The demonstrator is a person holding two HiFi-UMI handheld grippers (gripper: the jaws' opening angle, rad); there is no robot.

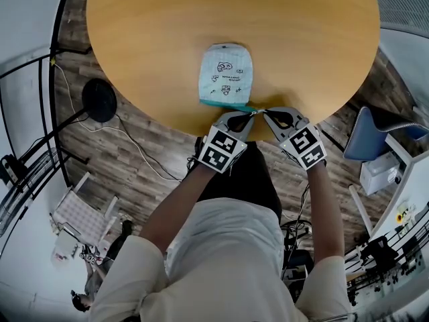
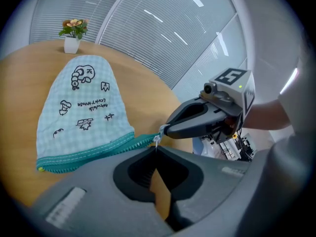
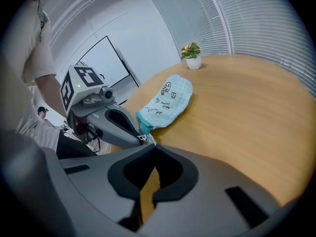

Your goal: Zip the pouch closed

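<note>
A pale blue checked pouch [image 1: 226, 72] with small black drawings lies flat on the round wooden table [image 1: 147, 32]. Its teal zipper edge [image 1: 224, 103] faces the near rim and looks closed along its length. Both grippers meet at the zipper's right end. My left gripper [image 1: 251, 113] is shut at the teal zipper end [image 2: 145, 140]. My right gripper [image 1: 263, 112] is shut on the small silver zipper pull [image 2: 158, 137]. In the right gripper view the left gripper [image 3: 143, 138] touches that pull just ahead of my right gripper [image 3: 150, 146].
A small potted plant [image 2: 73, 33] stands at the table's far side. The table's near edge [image 1: 201, 129] lies just under both grippers. On the floor are a black round stand base [image 1: 100, 99], cables, and a blue chair [image 1: 375, 136] at the right.
</note>
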